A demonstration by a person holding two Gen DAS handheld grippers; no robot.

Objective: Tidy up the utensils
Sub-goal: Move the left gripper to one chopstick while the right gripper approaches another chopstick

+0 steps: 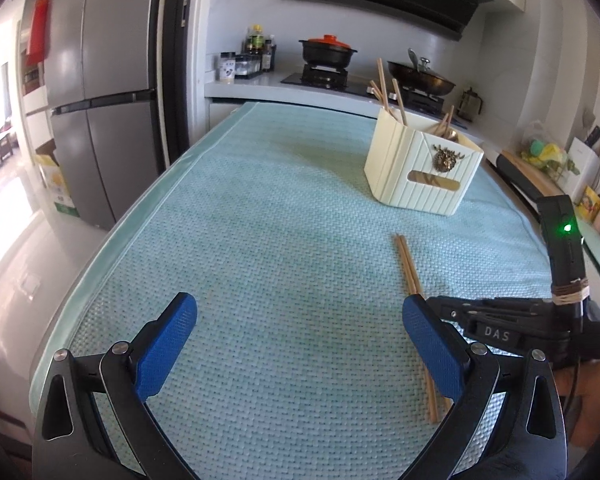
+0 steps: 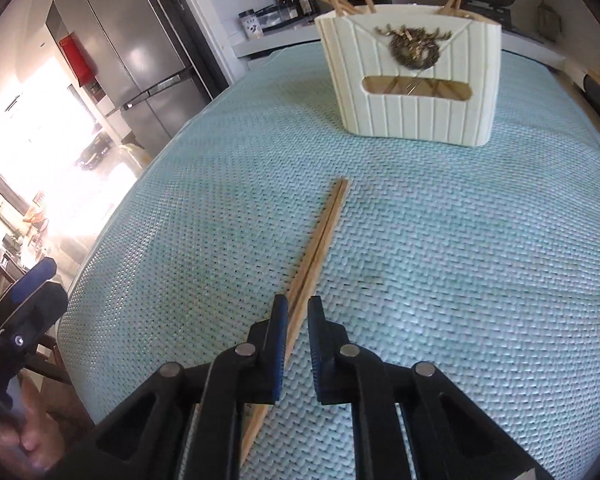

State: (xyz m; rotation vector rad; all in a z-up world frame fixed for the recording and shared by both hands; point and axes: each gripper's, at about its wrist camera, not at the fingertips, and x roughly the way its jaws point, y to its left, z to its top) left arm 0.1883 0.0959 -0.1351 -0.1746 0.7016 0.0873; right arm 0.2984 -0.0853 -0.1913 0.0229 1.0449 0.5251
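Two chopsticks [image 2: 320, 240]: I see them side by side on the teal mat [image 2: 460, 280], near ends hidden under my right gripper [image 2: 298, 306].
Right gripper: narrowed around the pair; contact unclear.
Left gripper [image 1: 300, 312]: wide apart, empty.
Holder [image 2: 410, 80]: beyond, contents partly hidden.

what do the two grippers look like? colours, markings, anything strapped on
Left gripper: black linkage arms with silver pivot pins, blue textured pads on the fingers. Right gripper: same black frame, silver pins, blue pads. From the left camera its body shows white "DAS" lettering, a green light and a cord wrapping.
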